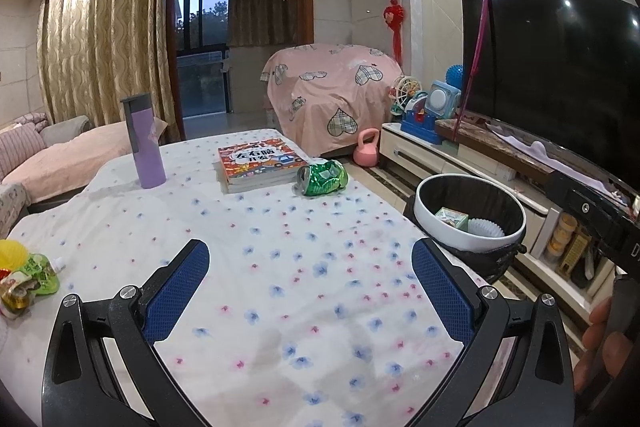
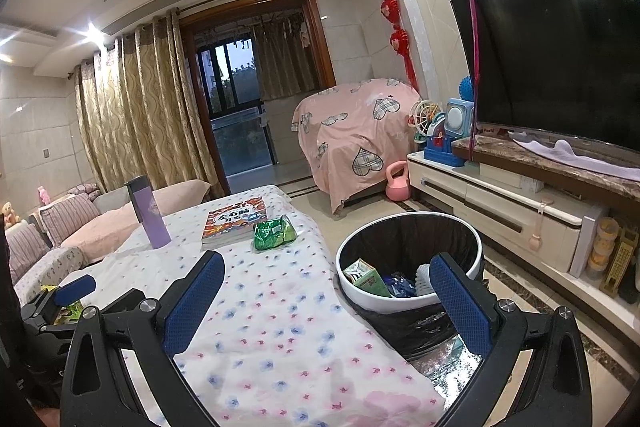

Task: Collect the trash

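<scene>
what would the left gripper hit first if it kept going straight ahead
Probably the stack of books: the open left gripper points across bare flowered tablecloth toward it. The crushed green can lies just right of that line; depth is uncertain.

Shiny crumpled foil wrapper [image 1: 322, 179], matt cloth tablecloth [image 1: 280, 267]

On the table [image 1: 280, 259], the bottle [image 1: 143, 143] stands at the far left. The book [image 1: 258, 163] lies right of it, and the crushed can [image 1: 322, 179] sits just right of the book. The bin [image 1: 468, 223] stands beside the table's right edge, with a box [image 1: 452, 218] inside. Wrappers [image 1: 28, 279] lie at the left edge of the frame.
</scene>
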